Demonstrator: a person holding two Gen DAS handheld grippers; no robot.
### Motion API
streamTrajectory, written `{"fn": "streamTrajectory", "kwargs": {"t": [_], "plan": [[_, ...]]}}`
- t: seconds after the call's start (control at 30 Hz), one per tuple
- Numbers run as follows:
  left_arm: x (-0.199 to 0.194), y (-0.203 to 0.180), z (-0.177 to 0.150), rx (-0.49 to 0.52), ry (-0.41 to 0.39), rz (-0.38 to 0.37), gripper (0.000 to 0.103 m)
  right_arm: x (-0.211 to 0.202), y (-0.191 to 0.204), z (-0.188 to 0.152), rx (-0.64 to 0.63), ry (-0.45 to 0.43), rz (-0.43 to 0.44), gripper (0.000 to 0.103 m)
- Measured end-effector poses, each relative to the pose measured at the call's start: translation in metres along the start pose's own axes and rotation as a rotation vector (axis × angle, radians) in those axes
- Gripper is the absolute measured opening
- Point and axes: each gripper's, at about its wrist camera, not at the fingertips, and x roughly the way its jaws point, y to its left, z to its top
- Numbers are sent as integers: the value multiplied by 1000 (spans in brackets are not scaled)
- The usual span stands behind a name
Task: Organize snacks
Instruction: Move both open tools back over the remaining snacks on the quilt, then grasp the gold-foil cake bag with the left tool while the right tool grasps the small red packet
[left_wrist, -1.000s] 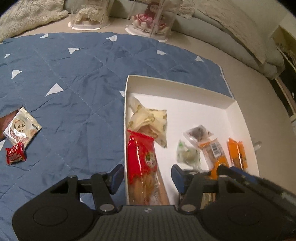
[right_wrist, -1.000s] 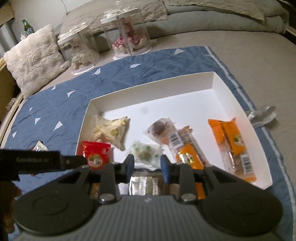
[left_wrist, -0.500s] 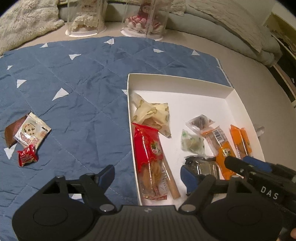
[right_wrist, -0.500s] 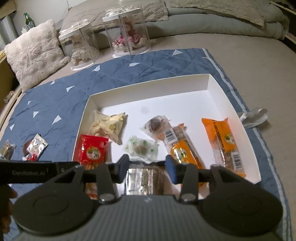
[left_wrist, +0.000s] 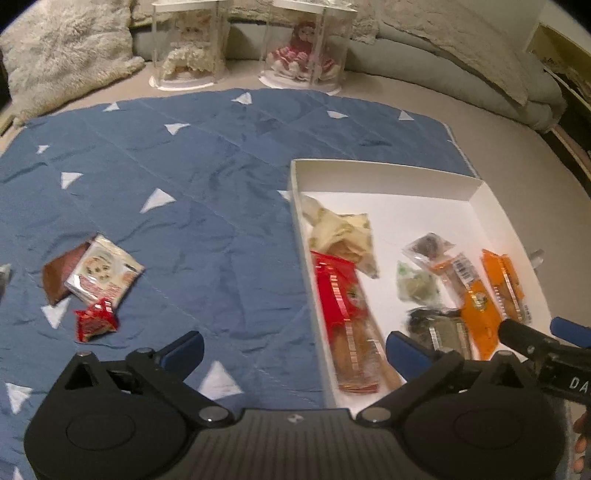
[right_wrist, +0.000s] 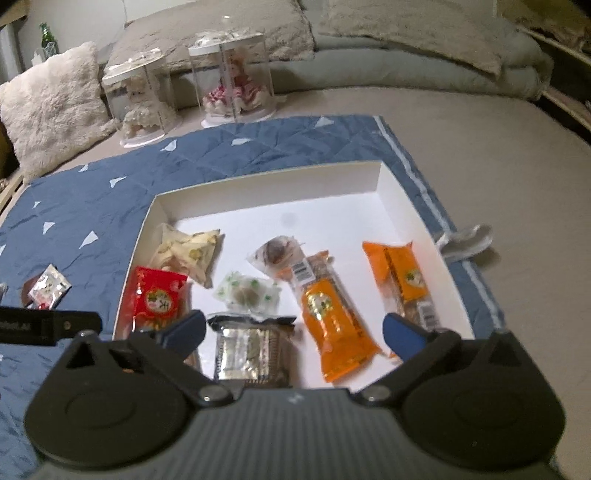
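My left gripper (left_wrist: 295, 349) hangs over the left wall of the white box (left_wrist: 384, 164). Its jaws are opening wide and grip nothing. A long red packet (left_wrist: 343, 314) lies in the box just below them. My right gripper (right_wrist: 294, 332) is above the box's (right_wrist: 258, 177) near edge, its jaws also opening and free. Under them lie a silver-dark packet (right_wrist: 251, 350) and an orange packet (right_wrist: 332, 317). Several more snacks rest in the box. A cookie packet (left_wrist: 103, 273), a brown packet (left_wrist: 55, 277) and a small red packet (left_wrist: 94, 321) lie on the blue quilt (left_wrist: 207, 184).
Two clear doll cases (left_wrist: 188, 48) (left_wrist: 306, 44) stand beyond the quilt, with a fluffy cushion (left_wrist: 62, 48) at the far left. Grey bedding (right_wrist: 424, 40) runs along the back. A crumpled clear wrapper (right_wrist: 469, 240) lies right of the box.
Both grippers' jaws have spread from narrow to wide. The red packet and the silver-dark packet now lie loose in the box. Both grippers have drawn back a little.
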Motion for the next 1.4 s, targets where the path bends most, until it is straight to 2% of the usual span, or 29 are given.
{"fn": "streamTrajectory", "kwargs": {"t": [0.3, 0.67, 0.93, 1.1, 1.27, 1.4], "plan": [[-16, 51, 3, -31, -54, 54, 103, 5, 23, 7, -12, -13, 28, 103], [-42, 147, 2, -132, -116, 160, 103, 17, 98, 30, -74, -43, 92, 103], [-54, 218, -6, -195, -170, 257, 103, 26, 158, 34, -130, -45, 161, 103], [-56, 255, -6, -172, -212, 309, 103, 32, 195, 32, -145, -56, 211, 103], [-46, 276, 0, -78, -206, 355, 103, 47, 234, 28, -140, -24, 291, 103], [-33, 294, 6, -55, -182, 362, 103, 61, 258, 19, -120, 11, 329, 103]]}}
